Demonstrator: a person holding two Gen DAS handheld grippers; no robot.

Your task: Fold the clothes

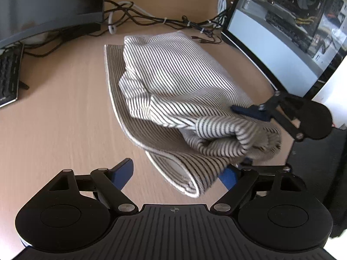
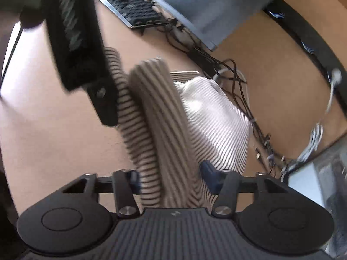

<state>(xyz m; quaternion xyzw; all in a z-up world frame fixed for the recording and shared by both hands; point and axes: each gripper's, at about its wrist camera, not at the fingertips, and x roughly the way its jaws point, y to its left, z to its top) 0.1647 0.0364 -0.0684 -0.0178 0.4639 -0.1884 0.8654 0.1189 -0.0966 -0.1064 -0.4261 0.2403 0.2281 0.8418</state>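
Keyboard (image 1: 8, 75) at the table's (image 1: 54, 130) far left, under a dark monitor (image 1: 47, 2); bare wood between it and the garment. Tangled cables (image 1: 151, 18) along the back edge. Striped garment (image 1: 173, 82) at table centre, partly folded, near end lifted off the surface. Left gripper (image 1: 176, 171): jaws spread wide, folded hem lying between them, nearer the right-side finger; contact not discernible. Right gripper (image 2: 171, 177): jaws closed in on a bunched roll of the striped cloth. Second monitor (image 1: 282, 28) bounds the right side, close to the cloth.
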